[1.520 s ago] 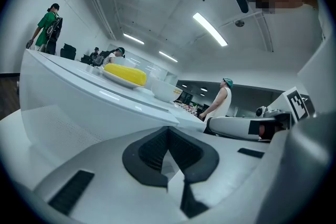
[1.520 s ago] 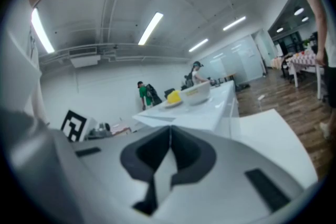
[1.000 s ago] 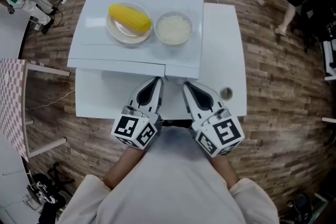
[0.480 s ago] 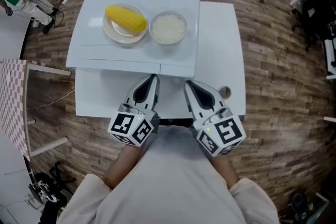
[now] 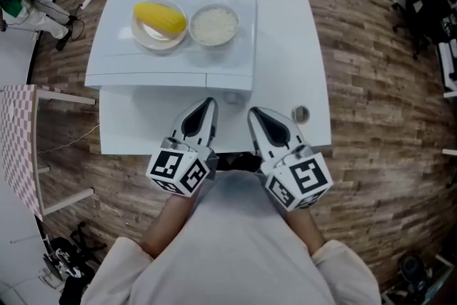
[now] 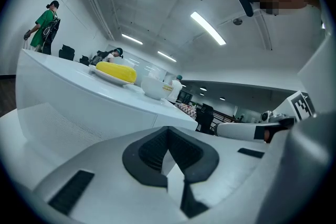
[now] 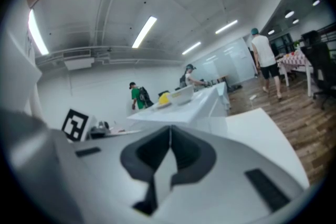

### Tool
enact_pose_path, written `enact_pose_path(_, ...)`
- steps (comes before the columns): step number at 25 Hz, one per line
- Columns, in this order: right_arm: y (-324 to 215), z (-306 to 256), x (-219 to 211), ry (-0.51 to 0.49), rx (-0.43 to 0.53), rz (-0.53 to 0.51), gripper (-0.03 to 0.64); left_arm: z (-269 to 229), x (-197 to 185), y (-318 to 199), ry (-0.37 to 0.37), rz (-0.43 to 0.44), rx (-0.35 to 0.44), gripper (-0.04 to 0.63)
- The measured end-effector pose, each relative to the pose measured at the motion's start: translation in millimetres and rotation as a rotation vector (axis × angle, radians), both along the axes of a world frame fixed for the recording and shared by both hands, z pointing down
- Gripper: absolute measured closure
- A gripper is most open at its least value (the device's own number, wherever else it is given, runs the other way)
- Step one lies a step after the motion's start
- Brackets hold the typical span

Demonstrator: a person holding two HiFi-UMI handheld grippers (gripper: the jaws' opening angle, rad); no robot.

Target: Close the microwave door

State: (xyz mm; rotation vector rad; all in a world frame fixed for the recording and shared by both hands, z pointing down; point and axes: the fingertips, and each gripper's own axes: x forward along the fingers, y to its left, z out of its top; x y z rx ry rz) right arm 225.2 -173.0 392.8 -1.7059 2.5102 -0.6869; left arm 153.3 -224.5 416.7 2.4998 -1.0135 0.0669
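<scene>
The white microwave (image 5: 171, 46) stands on a white table (image 5: 289, 46); I look down on its top, and from here I cannot tell how its door stands. On its top sit a plate with yellow corn (image 5: 159, 18) and a bowl of white rice (image 5: 213, 25). My left gripper (image 5: 207, 105) and right gripper (image 5: 255, 114) are side by side just in front of the microwave's front edge, both shut on nothing. In the left gripper view the left gripper (image 6: 169, 139) points at the microwave (image 6: 79, 102). The right gripper (image 7: 169, 139) sees the microwave (image 7: 194, 99) further off.
A small round cap-like thing (image 5: 299, 113) lies on the table to the right of my right gripper. A checkered table (image 5: 18, 139) stands at the left, on the wooden floor (image 5: 378, 96). People (image 7: 137, 96) stand in the background.
The head view has shifted, so the microwave and table now sit higher and further left in it. Both grippers remain shut in front of the microwave. The person at the top right has left view.
</scene>
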Motion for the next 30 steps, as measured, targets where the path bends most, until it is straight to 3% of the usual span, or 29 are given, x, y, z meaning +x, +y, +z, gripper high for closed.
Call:
enact_pose_path(11,28,-1,-33,0.119,-0.012,0.014,0.594,-14,-9,32,-0.056,0.081,0.073,0.575)
enact_pose_path(16,39,-5,-64,0.075,-0.018,0.028,0.594,-18,-34,44,-0.047,0.103,0.069,0.575)
enact_pose_path(30,73,-12,-140,0.071,-0.020,0.099,0.594,-36,-93,83,-0.012,0.229,0.082,0.575)
